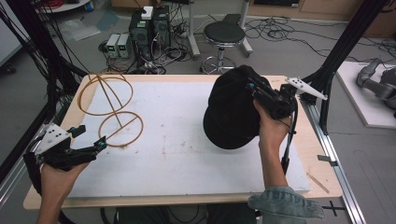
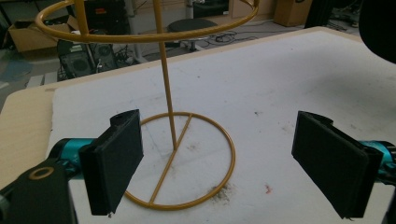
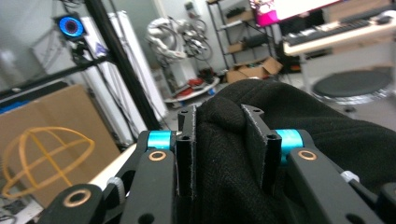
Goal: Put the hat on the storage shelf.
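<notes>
Reading from left to right, the scene is set out as follows.
Left tool (image 1: 88, 140): held low at the left edge of the worktop (image 1: 187, 154), jaws spread wide with nothing between them, pointed at the foot of the hat stand.
Hat stand (image 1: 112, 112): thin yellow wire, a ring base (image 2: 182, 161) lying flat on the white sheet, an upright rod and a round cage on top. It is judged light and easily tipped or slid, stiff enough to carry a cap but likely to rock if pushed from one side; the base ring or the lower rod would be the sensible place to steady it.
Cap (image 1: 233, 112): black, soft knitted or woven cloth, held up clear of the worktop at the right, well apart from the stand. It is judged light, limp and not fragile; it sags and folds, so a pinch on a gathered fold or the edge is needed.
Right tool (image 3: 219, 140): jaws closed narrow on a bunched fold of the cap, cloth pressed between both pads.
Risk: thin cloth could slip from the pinch.
</notes>
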Demonstrator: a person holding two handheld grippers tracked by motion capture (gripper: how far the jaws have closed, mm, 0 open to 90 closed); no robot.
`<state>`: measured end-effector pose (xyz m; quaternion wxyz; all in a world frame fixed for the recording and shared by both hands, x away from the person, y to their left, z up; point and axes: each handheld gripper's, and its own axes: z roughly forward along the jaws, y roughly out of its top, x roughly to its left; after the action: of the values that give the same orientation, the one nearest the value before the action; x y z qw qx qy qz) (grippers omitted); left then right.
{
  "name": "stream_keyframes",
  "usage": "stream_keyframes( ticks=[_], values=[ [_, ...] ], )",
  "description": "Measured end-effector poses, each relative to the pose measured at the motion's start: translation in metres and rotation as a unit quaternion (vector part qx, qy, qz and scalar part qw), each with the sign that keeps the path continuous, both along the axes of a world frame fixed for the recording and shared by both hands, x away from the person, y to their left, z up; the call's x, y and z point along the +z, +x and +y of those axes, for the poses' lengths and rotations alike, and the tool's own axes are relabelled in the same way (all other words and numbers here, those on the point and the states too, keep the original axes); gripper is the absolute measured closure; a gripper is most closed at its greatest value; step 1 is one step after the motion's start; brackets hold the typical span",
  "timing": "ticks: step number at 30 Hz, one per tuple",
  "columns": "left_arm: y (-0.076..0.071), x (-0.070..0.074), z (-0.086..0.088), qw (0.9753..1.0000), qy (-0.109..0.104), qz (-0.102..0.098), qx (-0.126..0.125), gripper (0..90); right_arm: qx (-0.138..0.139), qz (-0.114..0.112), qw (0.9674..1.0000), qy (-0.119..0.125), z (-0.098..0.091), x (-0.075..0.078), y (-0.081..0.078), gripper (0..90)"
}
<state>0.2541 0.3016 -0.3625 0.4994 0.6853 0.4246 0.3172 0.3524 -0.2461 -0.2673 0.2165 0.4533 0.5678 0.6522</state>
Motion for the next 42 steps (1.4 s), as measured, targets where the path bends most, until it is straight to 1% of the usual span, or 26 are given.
stream_keyframes(
  ticks=[2,4,5,6,8,11,12,13,14,17,22,25,26,27,30,36,38,40,42],
  values=[
    [-0.002,0.001,0.003,1.0000,-0.001,-0.001,0.002,16.7,0.014,-0.006,0.9999,-0.004,0.007,0.009,0.007,68.9],
    [-0.004,0.002,0.005,1.0000,-0.004,-0.003,0.005,16.6,0.039,-0.022,0.9990,-0.005,0.016,0.020,0.018,68.9],
    [-0.006,0.002,0.006,1.0000,-0.004,-0.004,0.006,16.6,0.045,-0.032,0.9984,-0.008,0.018,0.024,0.022,69.0],
    [-0.007,0.003,0.007,0.9999,-0.004,-0.005,0.008,16.6,0.045,-0.032,0.9984,-0.008,0.018,0.024,0.022,69.0],
    [-0.008,0.004,0.009,0.9999,-0.006,-0.006,0.009,16.7,0.054,-0.044,0.9976,0.003,0.022,0.030,0.027,68.9],
    [-0.010,0.004,0.011,0.9999,-0.007,-0.007,0.012,16.7,0.066,-0.057,0.9959,0.025,0.030,0.042,0.036,69.0],
    [-0.011,0.004,0.012,0.9999,-0.007,-0.007,0.013,16.7,0.070,-0.059,0.9954,0.029,0.032,0.045,0.037,69.0],
    [-0.011,0.004,0.012,0.9998,-0.008,-0.009,0.013,16.7,0.074,-0.067,0.9946,0.029,0.035,0.049,0.039,69.0],
    [-0.011,0.004,0.013,0.9998,-0.009,-0.008,0.014,16.7,0.079,-0.070,0.9939,0.032,0.039,0.054,0.041,68.9],
    [-0.013,0.004,0.015,0.9998,-0.009,-0.009,0.017,16.6,0.097,-0.081,0.9911,0.042,0.050,0.068,0.045,68.9],
    [-0.016,0.006,0.018,0.9997,-0.012,-0.012,0.020,16.7,0.125,-0.089,0.9872,0.043,0.071,0.086,0.047,68.9],
    [-0.018,0.006,0.020,0.9997,-0.010,-0.013,0.020,16.7,0.145,-0.093,0.9834,0.054,0.083,0.095,0.047,68.9],
    [-0.019,0.007,0.020,0.9996,-0.011,-0.014,0.021,16.6,0.155,-0.098,0.9814,0.056,0.093,0.101,0.047,68.9],
    [-0.020,0.007,0.020,0.9996,-0.012,-0.014,0.021,16.6,0.155,-0.098,0.9814,0.056,0.093,0.101,0.047,68.9],
    [-0.023,0.008,0.022,0.9996,-0.011,-0.015,0.023,16.7,0.170,-0.100,0.9788,0.056,0.109,0.107,0.046,68.9],
    [-0.030,0.011,0.027,0.9993,-0.010,-0.020,0.029,16.7,0.205,-0.097,0.9727,0.050,0.144,0.114,0.047,68.9],
    [-0.032,0.010,0.028,0.9993,-0.009,-0.019,0.029,16.7,0.218,-0.097,0.9699,0.049,0.157,0.115,0.048,68.9],
    [-0.033,0.009,0.029,0.9994,-0.009,-0.017,0.030,16.6,0.225,-0.096,0.9685,0.045,0.168,0.116,0.048,68.8],
    [-0.034,0.009,0.030,0.9994,-0.007,-0.017,0.031,16.6,0.236,-0.095,0.9663,0.041,0.181,0.116,0.048,68.9]
  ],
)
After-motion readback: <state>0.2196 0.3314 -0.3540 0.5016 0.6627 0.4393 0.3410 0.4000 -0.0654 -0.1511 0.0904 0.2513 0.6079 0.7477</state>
